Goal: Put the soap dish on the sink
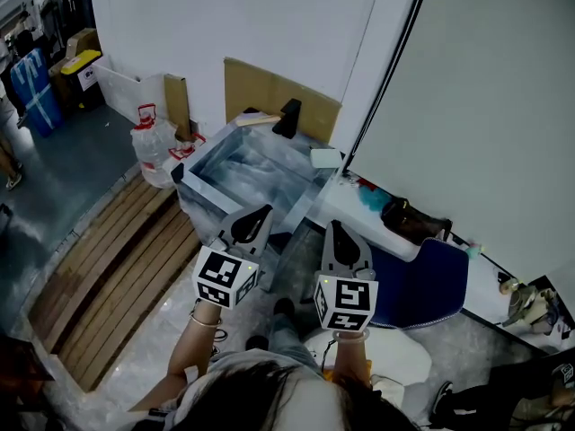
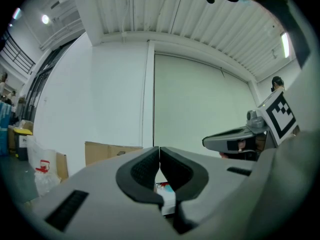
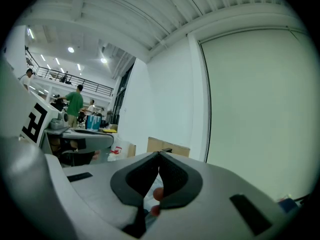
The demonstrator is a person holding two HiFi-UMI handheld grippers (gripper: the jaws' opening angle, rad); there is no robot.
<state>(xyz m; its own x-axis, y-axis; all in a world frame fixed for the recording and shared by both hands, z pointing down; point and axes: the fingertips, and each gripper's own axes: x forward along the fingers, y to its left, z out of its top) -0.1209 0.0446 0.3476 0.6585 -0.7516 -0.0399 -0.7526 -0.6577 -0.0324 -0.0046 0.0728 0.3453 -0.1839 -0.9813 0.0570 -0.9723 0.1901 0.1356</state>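
Head view: left gripper (image 1: 262,212) and right gripper (image 1: 335,226) are held clenched, empty, before a steel sink (image 1: 199,189) backed by white wall (image 1: 269,25).

Light: dim, cool; ceiling lamps (image 3: 71,49) glare white.
Edges: gripper views fisheye-bent, corners black.
Focus: left gripper (image 2: 159,151) soft near lens; head view sharp.

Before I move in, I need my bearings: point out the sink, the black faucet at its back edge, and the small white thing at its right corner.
sink (image 1: 252,174): head view, bare floor of the basin.
black faucet (image 1: 288,117): head view, its upright body.
small white thing (image 1: 325,158): head view, middle of its top face.
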